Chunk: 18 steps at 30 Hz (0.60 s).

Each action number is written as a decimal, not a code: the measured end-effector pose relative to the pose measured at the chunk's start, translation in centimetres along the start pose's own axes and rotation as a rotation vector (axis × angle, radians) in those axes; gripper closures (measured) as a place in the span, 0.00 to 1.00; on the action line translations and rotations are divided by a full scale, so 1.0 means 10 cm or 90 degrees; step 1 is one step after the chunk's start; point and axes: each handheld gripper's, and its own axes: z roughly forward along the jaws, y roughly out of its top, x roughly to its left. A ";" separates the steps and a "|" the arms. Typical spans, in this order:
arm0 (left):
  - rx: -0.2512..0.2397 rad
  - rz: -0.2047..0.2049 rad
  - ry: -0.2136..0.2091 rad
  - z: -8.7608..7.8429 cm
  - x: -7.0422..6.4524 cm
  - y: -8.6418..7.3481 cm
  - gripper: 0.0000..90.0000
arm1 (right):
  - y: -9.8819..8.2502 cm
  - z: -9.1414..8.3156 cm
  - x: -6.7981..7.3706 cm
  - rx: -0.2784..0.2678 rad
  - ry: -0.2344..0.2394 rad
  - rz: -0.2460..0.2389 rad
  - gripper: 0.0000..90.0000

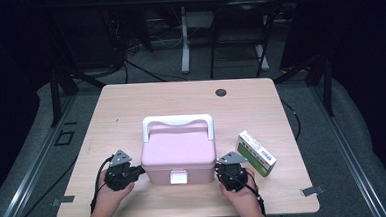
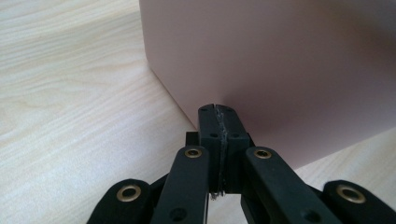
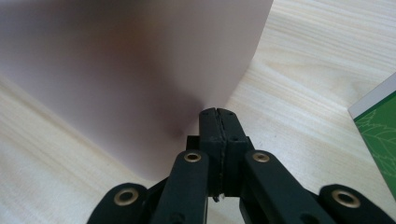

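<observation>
Pink box [image 1: 178,154] w/ white handle sits mid-surface [image 1: 131,106], latch facing the person. Left gripper [image 1: 138,170] is at its left side, fingers [image 2: 208,126] pressed together, nothing between them, tips right up against the box wall. Right gripper [image 1: 217,171] at the opp. side, fingers [image 3: 229,126] likewise closed & empty, tips by the box's near corner. Green-white carton [image 1: 256,153] lies just right of it.
</observation>
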 end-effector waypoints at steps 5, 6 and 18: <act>0.004 0.011 -0.002 -0.04 -0.04 -0.03 1.00 | -0.03 -0.04 0.01 0.005 0.007 -0.001 1.00; 0.006 0.010 -0.003 -0.05 -0.06 -0.04 1.00 | -0.03 -0.05 0.01 0.004 0.008 0.001 1.00; 0.020 0.029 -0.005 -0.16 -0.17 -0.12 1.00 | -0.12 -0.17 0.07 0.013 0.015 -0.003 1.00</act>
